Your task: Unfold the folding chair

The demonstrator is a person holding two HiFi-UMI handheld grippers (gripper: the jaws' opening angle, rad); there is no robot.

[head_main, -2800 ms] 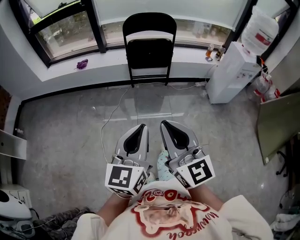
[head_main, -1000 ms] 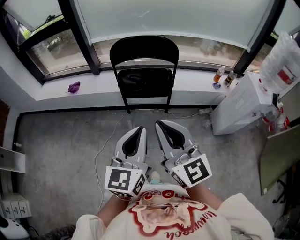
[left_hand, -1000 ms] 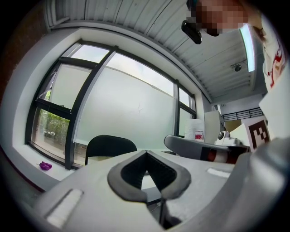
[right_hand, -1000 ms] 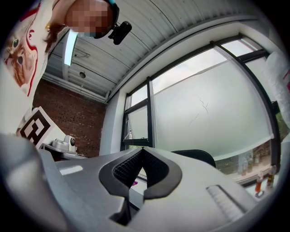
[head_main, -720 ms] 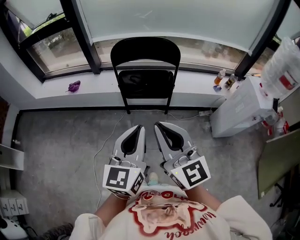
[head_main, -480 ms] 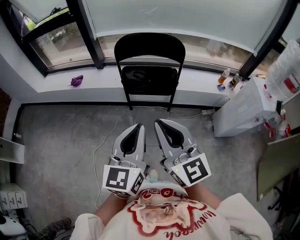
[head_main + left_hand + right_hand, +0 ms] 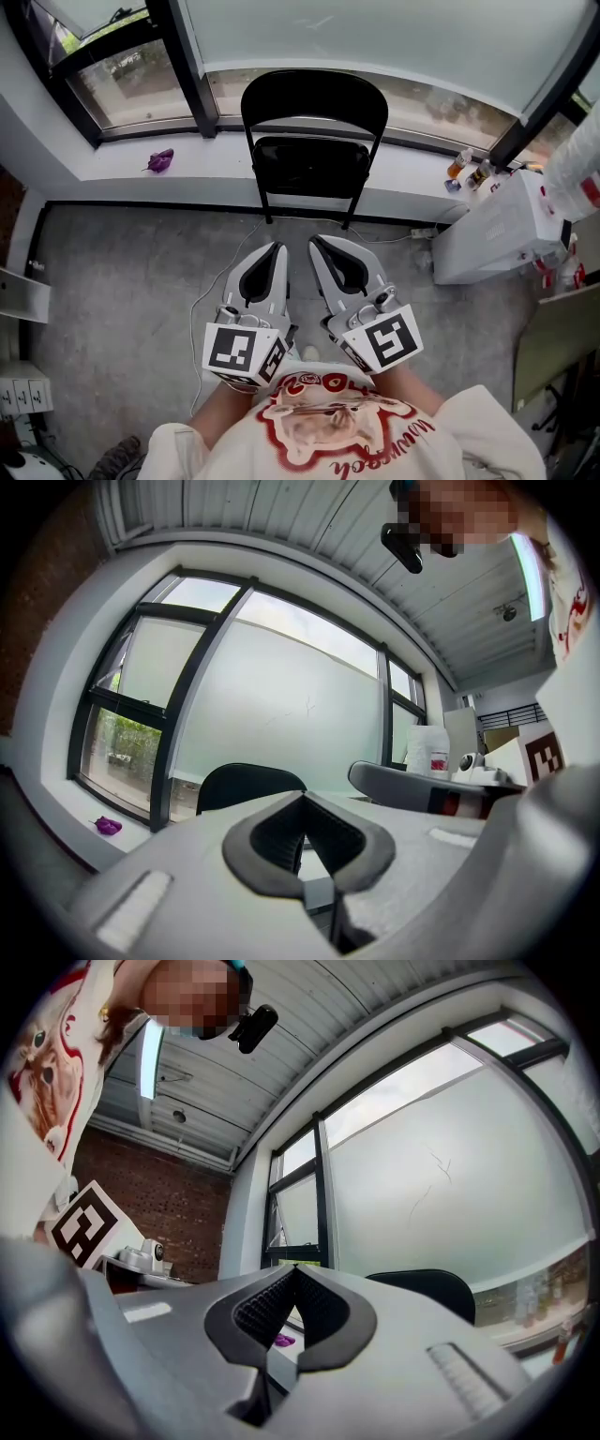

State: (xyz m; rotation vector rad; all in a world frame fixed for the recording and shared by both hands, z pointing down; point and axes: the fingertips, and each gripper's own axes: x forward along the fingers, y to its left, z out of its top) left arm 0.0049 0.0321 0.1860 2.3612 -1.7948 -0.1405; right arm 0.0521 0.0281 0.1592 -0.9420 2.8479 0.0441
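Stepped closer to folding chair (image 7: 314,141), standing upright straight ahead of left gripper (image 7: 277,247) and right gripper (image 7: 315,242), well apart, both pinched shut on nothing, right marginally nearer.

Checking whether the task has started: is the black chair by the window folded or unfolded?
Folded: the folding chair stands flat against the window ledge, its seat turned up beneath the backrest.
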